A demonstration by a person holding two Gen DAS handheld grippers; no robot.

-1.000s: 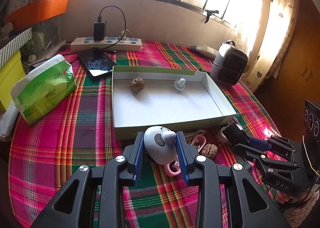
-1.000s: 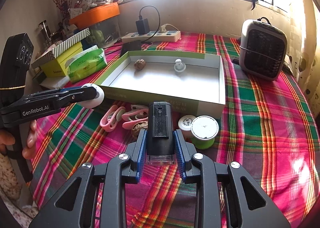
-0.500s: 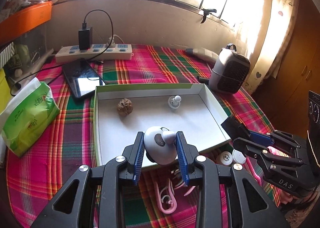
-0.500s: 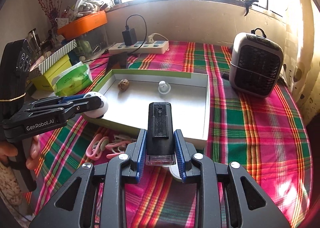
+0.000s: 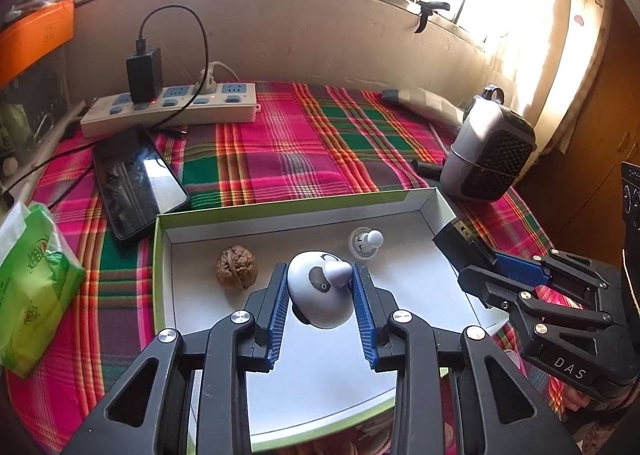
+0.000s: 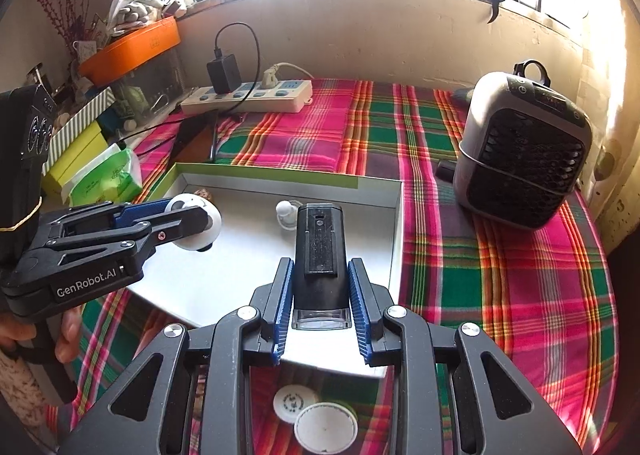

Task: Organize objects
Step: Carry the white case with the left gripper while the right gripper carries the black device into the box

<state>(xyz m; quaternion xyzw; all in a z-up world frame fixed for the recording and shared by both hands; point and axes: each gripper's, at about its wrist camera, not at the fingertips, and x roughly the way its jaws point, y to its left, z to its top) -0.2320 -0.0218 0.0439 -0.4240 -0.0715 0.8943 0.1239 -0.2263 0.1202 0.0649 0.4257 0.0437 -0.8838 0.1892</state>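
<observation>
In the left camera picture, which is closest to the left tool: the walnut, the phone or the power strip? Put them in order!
Measured from the left tool:
1. Walnut, inside the box, just left of the tool's tips.
2. Phone, on the cloth beyond the box's far left corner.
3. Power strip, farthest, at the back by the wall.

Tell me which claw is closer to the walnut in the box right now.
Left. The left claw, holding the white toy, hangs just right of the walnut; the right claw, holding the black block, is over the box's right edge.
</observation>
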